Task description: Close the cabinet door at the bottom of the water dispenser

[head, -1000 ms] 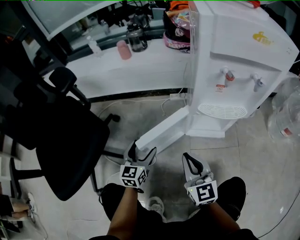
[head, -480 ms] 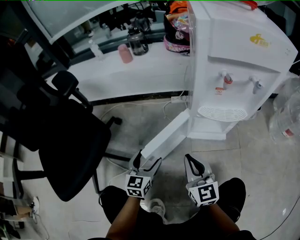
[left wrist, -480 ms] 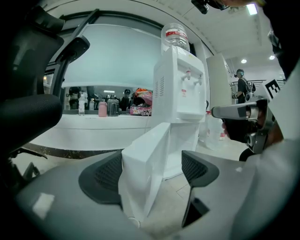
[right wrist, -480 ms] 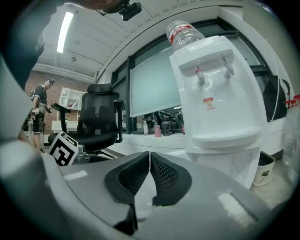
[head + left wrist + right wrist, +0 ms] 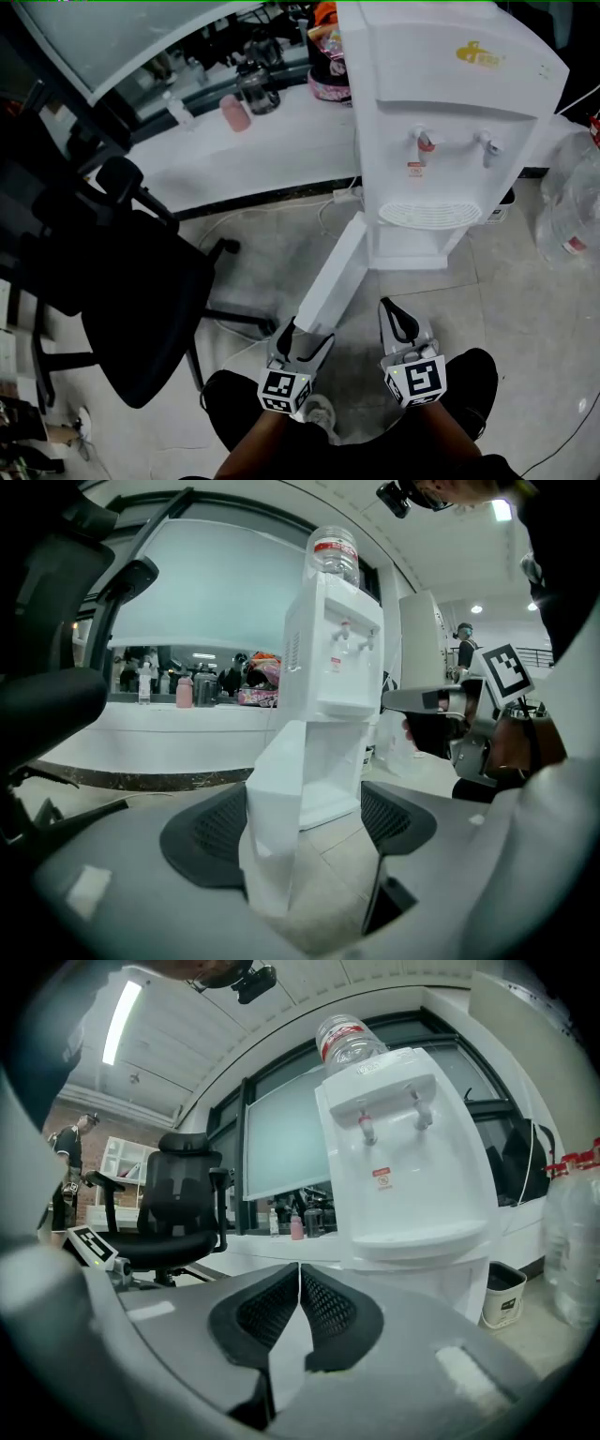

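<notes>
Left gripper view, left claw spread (just narrowing) around cabinet door, right claw pressed together

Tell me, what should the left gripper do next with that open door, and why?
Probably sweep the door rightward, toward the water dispenser. It stands wide open, and its free edge sits inside the left gripper, whose jaws are apart and have just been closing slightly, not yet pinching it.

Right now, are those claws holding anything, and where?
Nothing gripped. Left gripper, jaws just closing, straddles the cabinet door at its free edge; right gripper shut, empty.
</notes>
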{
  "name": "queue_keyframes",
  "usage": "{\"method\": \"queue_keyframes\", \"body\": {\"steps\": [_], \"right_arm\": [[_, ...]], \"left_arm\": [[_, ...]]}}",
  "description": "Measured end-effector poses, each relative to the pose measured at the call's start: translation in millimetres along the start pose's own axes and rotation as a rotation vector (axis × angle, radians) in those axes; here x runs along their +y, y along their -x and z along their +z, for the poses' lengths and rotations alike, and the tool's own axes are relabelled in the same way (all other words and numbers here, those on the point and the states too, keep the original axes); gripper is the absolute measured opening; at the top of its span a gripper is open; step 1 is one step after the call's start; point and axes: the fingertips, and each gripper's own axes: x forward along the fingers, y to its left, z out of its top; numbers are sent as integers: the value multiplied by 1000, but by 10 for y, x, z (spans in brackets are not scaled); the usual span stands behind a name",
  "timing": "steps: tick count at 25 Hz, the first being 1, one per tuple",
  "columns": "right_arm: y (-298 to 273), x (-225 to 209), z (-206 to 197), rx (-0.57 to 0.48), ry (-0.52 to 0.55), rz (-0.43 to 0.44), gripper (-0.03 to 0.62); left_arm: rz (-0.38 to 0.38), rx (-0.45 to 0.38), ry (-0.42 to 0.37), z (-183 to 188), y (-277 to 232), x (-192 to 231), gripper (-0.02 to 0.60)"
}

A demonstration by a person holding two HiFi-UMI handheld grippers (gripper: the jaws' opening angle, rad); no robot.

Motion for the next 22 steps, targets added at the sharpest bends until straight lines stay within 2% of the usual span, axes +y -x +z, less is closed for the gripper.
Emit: {"method": "queue_keyframes", "body": {"steps": [10, 15, 22], "right_arm": [[302, -310, 9, -16, -10, -96, 11], [448, -482, 35, -30, -21, -147, 11], [678, -731, 136, -51, -23, -229, 11]], "left_arm": [[-125, -69, -43, 48, -95, -666, 371], [-234, -71, -63, -14, -163, -1057, 371], [-414, -73, -126, 139, -328, -1710, 373]]}}
